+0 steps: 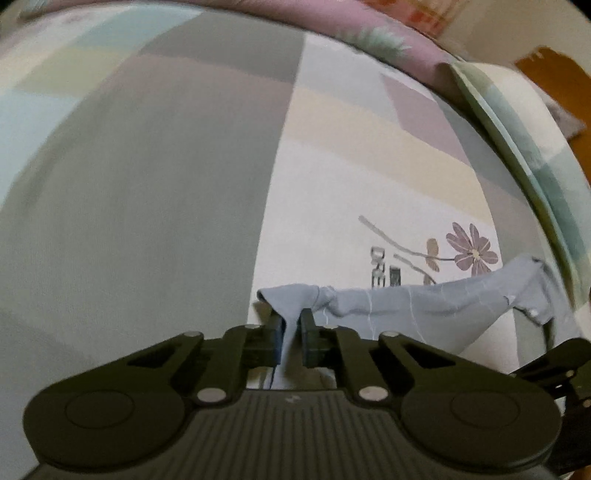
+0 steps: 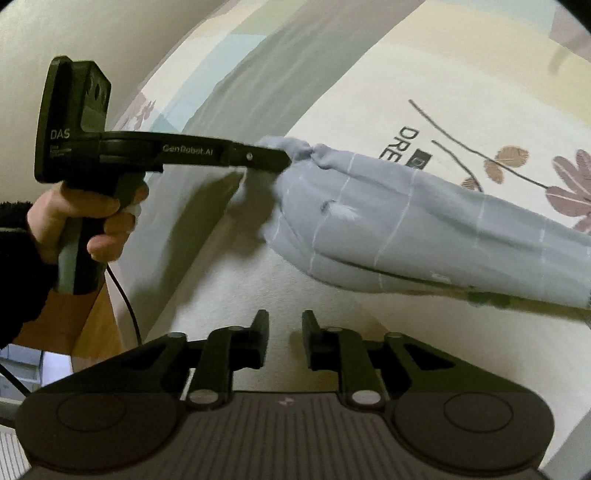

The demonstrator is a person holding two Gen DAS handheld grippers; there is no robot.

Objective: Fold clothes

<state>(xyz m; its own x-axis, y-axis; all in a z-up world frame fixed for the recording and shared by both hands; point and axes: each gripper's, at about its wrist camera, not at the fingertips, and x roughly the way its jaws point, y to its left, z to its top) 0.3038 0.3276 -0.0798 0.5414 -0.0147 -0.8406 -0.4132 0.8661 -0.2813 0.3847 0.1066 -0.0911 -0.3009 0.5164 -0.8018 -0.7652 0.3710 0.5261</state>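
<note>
A light blue garment [image 1: 406,306] with thin white lines hangs stretched above the bed. My left gripper [image 1: 291,325] is shut on one bunched corner of it, with cloth pinched between the fingers. In the right wrist view the left gripper [image 2: 286,157] shows from the side, holding the garment [image 2: 406,229] at its gathered end. My right gripper [image 2: 284,332] is open and empty, below the garment and apart from it. The garment's far end runs out of view at the right.
The bed sheet [image 1: 147,184] has pastel blocks and a flower print [image 1: 471,249]. A pink quilt [image 1: 295,18] lies at the far edge. The person's hand [image 2: 85,218] grips the left handle. A wooden floor [image 2: 99,325] shows beside the bed.
</note>
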